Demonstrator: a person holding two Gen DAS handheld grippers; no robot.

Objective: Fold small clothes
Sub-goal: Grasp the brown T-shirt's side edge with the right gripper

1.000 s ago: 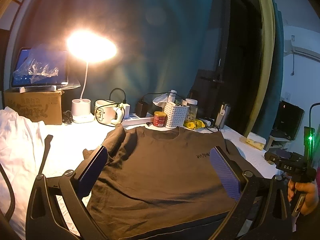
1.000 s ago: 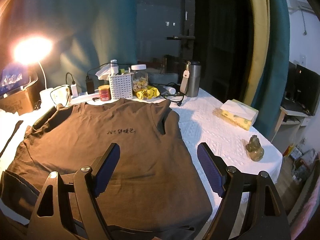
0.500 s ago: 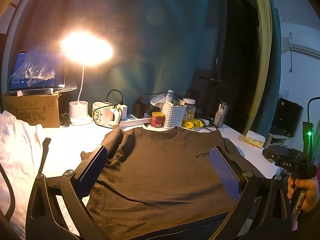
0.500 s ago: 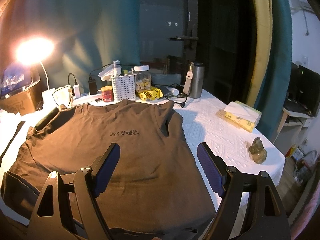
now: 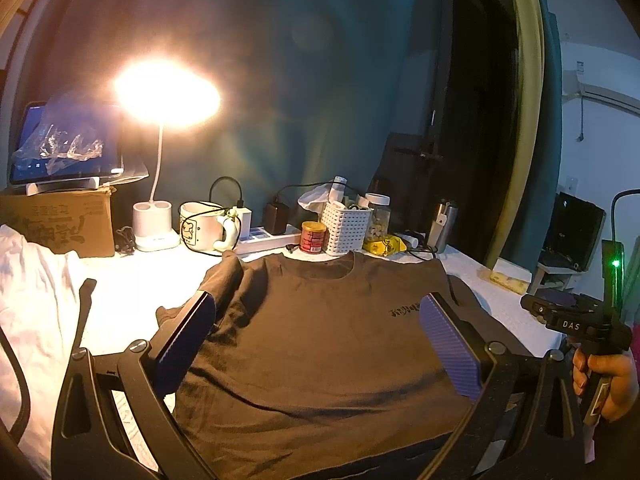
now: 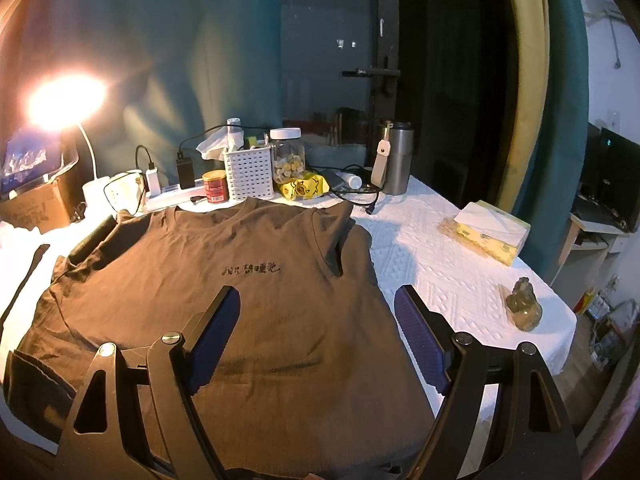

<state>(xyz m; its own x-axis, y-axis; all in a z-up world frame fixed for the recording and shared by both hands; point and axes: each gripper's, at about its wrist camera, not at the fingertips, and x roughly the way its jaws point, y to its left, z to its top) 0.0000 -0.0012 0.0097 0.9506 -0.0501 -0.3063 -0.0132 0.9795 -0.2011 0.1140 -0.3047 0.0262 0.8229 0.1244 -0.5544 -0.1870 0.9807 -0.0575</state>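
Brown t-shirt point(image 6: 224, 300) spread flat on white tablecloth point(image 6: 440, 264), hem cut off below. Left gripper point(image 5: 316, 320) and right gripper point(image 6: 316, 316) both spread wide above shirt. Lamp point(image 5: 160, 168) glare behind shirt, washing out nearby stuff.

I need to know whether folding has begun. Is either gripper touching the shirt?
Cannot tell. Left gripper and right gripper both stand open over the brown shirt, nothing between the pads, but each wrist view looks along the fingers, so no gap or contact shows plainly.

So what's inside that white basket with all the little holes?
A crumpled white tissue and a small white bottle poke out of the white basket. Whatever sits lower down is hidden behind its walls; the holes are too small to see through.
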